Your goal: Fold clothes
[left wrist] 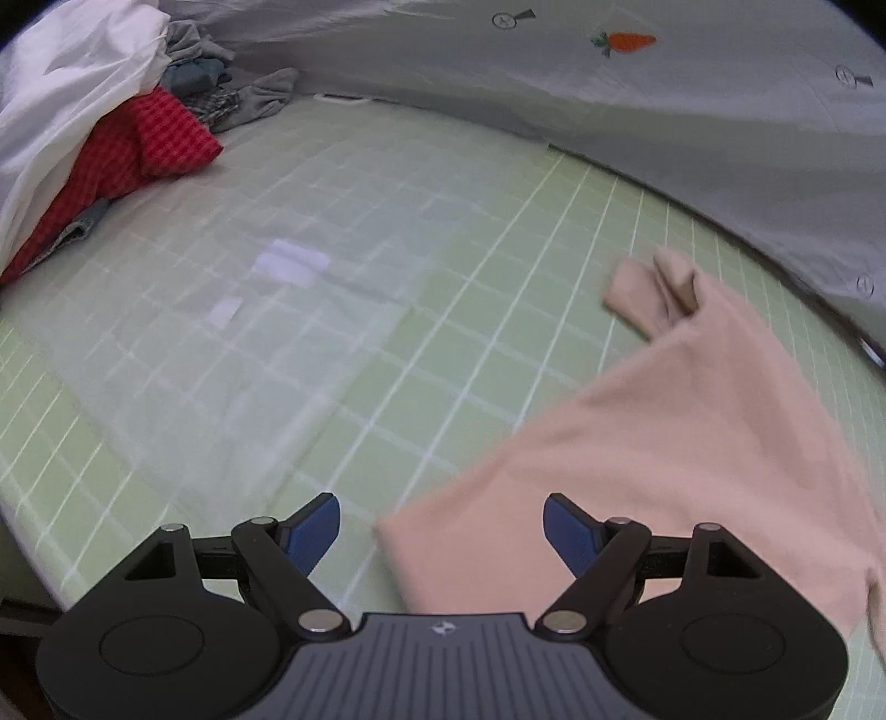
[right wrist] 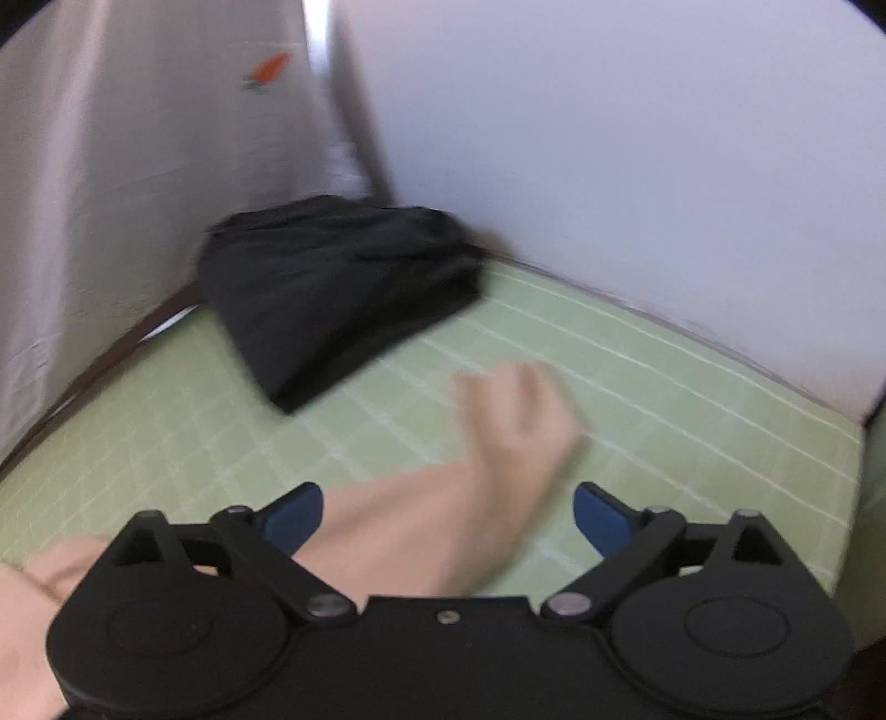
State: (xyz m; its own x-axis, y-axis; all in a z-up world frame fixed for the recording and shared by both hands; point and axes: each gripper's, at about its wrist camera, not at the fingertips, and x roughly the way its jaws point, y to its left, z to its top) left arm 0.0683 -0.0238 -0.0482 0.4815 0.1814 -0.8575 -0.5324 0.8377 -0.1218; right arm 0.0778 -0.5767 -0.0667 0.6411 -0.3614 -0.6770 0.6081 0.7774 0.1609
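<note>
A beige garment (left wrist: 686,432) lies spread on the green grid mat (left wrist: 387,277), to the right in the left wrist view, its corner reaching between the fingers. My left gripper (left wrist: 441,534) is open just above that corner and holds nothing. In the right wrist view the same beige garment (right wrist: 443,515) runs under and between the fingers, with a blurred end at the far side. My right gripper (right wrist: 447,518) is open over it. A folded black garment (right wrist: 338,293) lies on the mat (right wrist: 664,399) at the back.
A pile of unfolded clothes, white (left wrist: 72,88), red checked (left wrist: 127,160) and grey (left wrist: 232,94), sits at the mat's far left. A grey curtain with a carrot print (left wrist: 626,41) hangs along the back. A pale wall (right wrist: 609,138) bounds the right side.
</note>
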